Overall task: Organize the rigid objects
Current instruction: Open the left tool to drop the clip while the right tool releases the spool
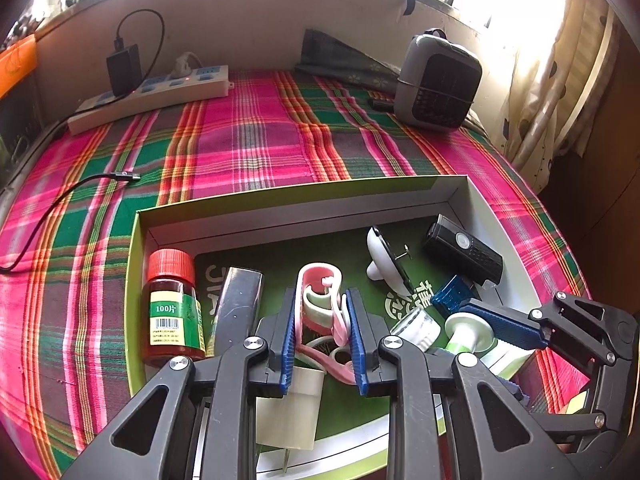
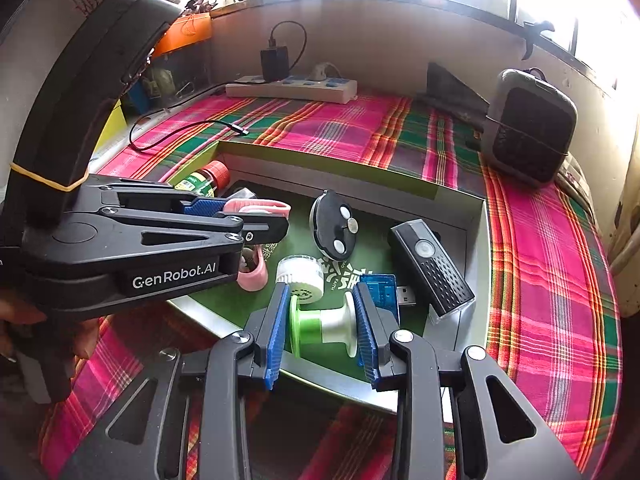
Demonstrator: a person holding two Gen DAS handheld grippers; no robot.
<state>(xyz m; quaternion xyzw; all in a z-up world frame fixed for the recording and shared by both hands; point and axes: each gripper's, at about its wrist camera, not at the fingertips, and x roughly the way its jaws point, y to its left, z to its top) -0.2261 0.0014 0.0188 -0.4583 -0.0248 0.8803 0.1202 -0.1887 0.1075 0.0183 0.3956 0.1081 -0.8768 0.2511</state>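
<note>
A pink clip (image 1: 320,300) is pinched by the left gripper (image 1: 323,340), a green spool (image 2: 322,330) by the right gripper (image 2: 323,334). Both should be lowered level into the box (image 1: 400,188) before release.

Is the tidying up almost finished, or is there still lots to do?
Nearly done, it seems. The box already holds the red-capped bottle, the black remote, the round black gadget and the blue USB stick. In hand: the left gripper is shut on the pink clip, and the right gripper is shut on the green spool, both over the box. Left: letting those two go.
</note>
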